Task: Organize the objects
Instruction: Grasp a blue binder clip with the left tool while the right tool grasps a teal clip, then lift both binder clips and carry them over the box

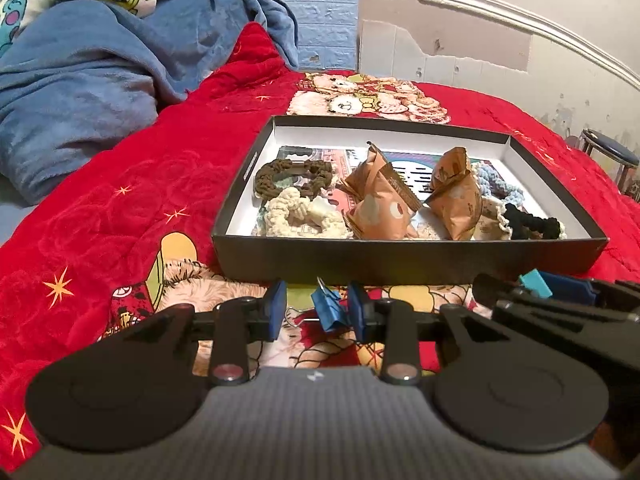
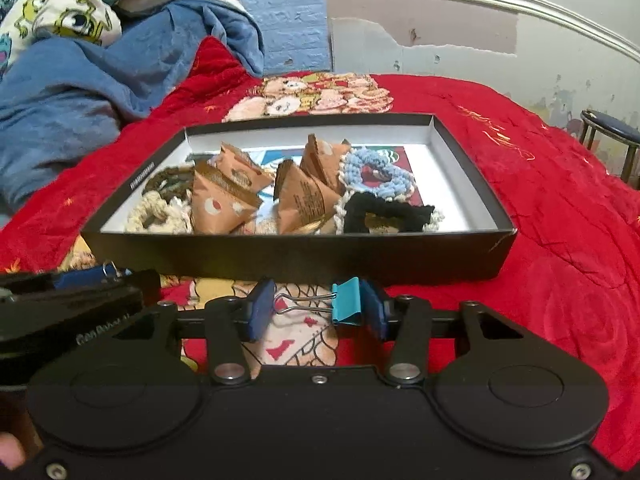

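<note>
Both grippers sit low over the bed, side by side, just in front of the near wall of the black box (image 1: pixel 400 258).

Left gripper (image 1: pixel 318 312): jaws partly closed, pinching a dark blue binder clip (image 1: pixel 330 312). The clip's body lies against the right pad, its wire handle reaching toward the left pad. Whether the left pad bears on the wire is hard to tell.

Right gripper (image 2: pixel 318 310): jaws pinching a teal binder clip (image 2: pixel 346 300). The clip's body presses against the right pad; its wire handles (image 2: pixel 298 305) stretch across to the left pad.

Box contents, left wrist view:
- brown scrunchie (image 1: pixel 280 176), back left
- cream scrunchie (image 1: pixel 298 216), front left, touching the brown one
- two tan snack packets (image 1: pixel 380 204), centre, standing tilted
- black scrunchie (image 1: pixel 528 220), front right
- light blue scrunchie (image 2: pixel 376 174), behind the black one, clearer in the right wrist view

All lie loose on a printed card on the box floor.

The box rests on a red blanket (image 1: pixel 120 200) with cartoon prints. A rumpled blue blanket (image 1: pixel 80 92) is heaped at back left. A dark stool (image 1: pixel 612 152) stands beyond the bed on the right.
</note>
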Demonstrator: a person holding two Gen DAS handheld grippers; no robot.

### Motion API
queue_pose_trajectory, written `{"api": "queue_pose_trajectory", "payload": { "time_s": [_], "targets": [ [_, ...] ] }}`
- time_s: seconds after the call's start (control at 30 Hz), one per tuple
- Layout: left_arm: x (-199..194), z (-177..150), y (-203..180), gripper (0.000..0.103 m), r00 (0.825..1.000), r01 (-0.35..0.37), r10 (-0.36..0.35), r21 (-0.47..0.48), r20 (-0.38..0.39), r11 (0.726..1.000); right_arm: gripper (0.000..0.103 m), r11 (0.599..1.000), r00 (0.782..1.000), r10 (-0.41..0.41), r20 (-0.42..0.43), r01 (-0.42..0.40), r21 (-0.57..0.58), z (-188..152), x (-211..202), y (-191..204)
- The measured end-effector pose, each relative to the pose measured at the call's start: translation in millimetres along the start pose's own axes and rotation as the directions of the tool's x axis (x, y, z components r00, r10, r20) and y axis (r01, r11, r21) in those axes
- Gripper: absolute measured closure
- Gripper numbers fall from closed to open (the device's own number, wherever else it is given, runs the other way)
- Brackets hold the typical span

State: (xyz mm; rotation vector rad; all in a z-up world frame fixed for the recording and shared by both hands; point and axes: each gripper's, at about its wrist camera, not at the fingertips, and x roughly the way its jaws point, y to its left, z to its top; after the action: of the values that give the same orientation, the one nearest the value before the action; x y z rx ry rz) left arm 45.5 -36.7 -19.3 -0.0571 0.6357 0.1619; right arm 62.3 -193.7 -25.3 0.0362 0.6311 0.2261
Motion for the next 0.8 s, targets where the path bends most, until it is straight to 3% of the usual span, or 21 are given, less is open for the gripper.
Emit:
{"api": "queue_pose_trajectory", "payload": {
  "time_s": [0.4, 0.8],
  "targets": [
    [-20.8, 11.7, 7.8, 0.068, 0.996, 0.045, -0.042, -0.036, 0.080, 0.998, 0.056, 0.979, 0.993, 0.102, 0.059, -0.111, 0.172, 19.1, -16.9, -21.2],
    [-43.4, 20.9, 6.8, 0.068, 0.977, 0.117, -0.112, -0.014, 0.184, 0.993, 0.056, 0.968, 0.982, 0.142, 0.124, -0.164, 0.190, 36.7, -43.2, -14.6]
  ]
}}
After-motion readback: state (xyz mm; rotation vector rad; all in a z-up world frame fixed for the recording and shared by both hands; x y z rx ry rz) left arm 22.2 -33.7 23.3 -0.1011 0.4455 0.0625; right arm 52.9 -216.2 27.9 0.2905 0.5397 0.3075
